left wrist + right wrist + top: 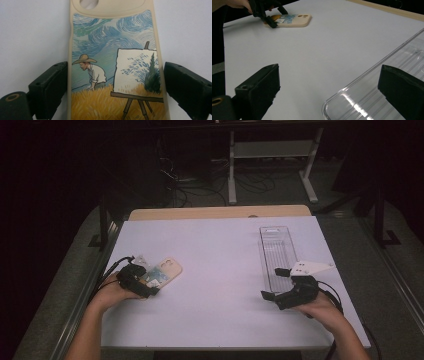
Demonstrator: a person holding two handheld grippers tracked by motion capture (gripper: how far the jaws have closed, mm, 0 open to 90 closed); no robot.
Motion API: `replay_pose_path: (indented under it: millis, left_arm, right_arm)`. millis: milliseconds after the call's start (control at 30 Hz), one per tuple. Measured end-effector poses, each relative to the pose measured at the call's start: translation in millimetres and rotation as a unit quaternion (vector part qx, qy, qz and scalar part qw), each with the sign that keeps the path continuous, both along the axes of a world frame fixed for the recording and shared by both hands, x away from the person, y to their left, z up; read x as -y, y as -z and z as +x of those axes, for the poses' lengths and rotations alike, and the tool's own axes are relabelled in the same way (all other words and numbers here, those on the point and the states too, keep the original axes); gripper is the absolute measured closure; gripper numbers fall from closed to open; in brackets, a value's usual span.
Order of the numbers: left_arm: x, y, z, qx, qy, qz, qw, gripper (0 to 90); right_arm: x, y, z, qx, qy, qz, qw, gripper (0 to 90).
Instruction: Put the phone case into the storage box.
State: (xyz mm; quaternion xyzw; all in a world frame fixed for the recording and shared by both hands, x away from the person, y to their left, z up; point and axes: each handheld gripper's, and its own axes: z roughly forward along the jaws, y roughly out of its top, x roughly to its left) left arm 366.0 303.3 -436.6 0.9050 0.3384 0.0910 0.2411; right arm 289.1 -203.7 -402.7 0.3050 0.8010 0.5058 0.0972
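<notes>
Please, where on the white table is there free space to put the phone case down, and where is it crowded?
The widest bare patch of the table lies between the phone case and the clear tray. The far strip behind both is bare too. It is crowded at the left gripper and beside the right gripper.

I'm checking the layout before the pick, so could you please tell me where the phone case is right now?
In the high view the phone case lies flat at the table's near left, between the jaws of the left gripper, far across from the clear tray on the right.
</notes>
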Motion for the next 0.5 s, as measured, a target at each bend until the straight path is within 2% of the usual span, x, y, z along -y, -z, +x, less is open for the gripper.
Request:
replay_pose_path:
  millis: [233,367,500]
  left_arm:
    - [-1.5,-0.3,1.1,-0.002,-0.001,-0.006,1.0,10.5]
    - [-4.5,-0.9,2.2,-0.01,0.0,-0.022,0.9997,10.7]
    - [-5.3,-2.4,2.0,-0.01,0.001,-0.028,0.9996,10.8]
  right_arm:
    - [0.2,0.0,0.1,0.001,-0.001,0.001,1.0,3.4]
    - [0.2,0.1,0.2,-0.001,-0.002,0.004,1.0,3.4]
    - [0.3,0.1,0.3,-0.001,-0.003,0.004,1.0,3.4]
